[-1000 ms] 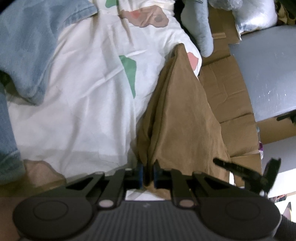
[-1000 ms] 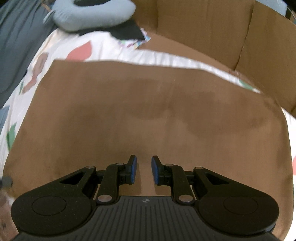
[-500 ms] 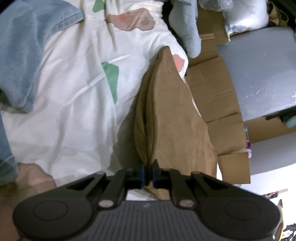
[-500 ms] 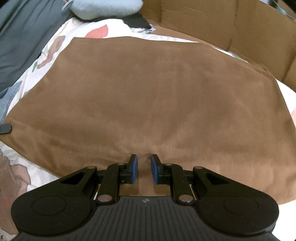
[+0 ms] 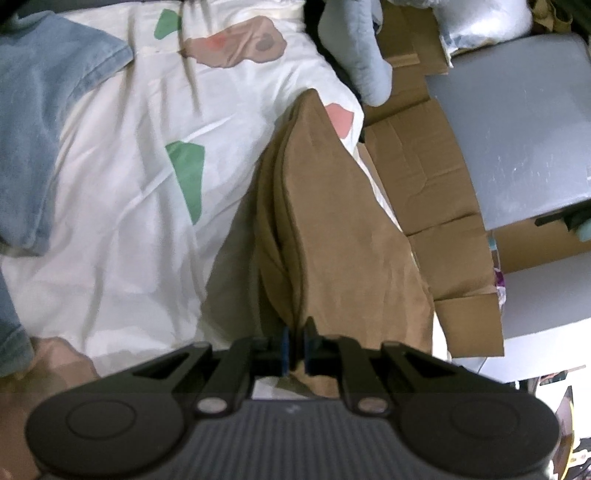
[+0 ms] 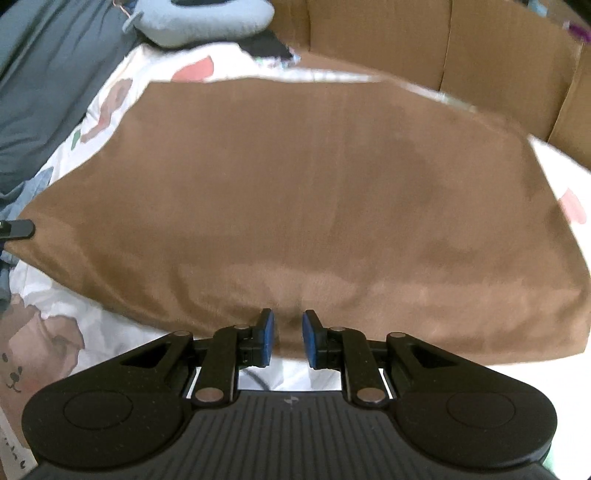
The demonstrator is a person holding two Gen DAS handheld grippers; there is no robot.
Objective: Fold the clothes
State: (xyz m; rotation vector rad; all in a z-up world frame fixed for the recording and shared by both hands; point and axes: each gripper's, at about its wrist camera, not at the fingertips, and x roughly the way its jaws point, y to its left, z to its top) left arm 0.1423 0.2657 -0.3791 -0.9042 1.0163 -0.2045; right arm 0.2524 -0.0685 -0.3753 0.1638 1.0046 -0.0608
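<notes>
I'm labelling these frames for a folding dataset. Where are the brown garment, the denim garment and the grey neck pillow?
brown garment (image 6: 314,192), right wrist view, middle of its flat face.
denim garment (image 5: 40,122), left wrist view, broad panel.
grey neck pillow (image 6: 207,22), right wrist view, front curve.

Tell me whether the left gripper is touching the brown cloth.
Touching. The left wrist view shows the left gripper with its blue pads closed on an edge of the brown cloth, which runs out from between them with no gap.
</notes>
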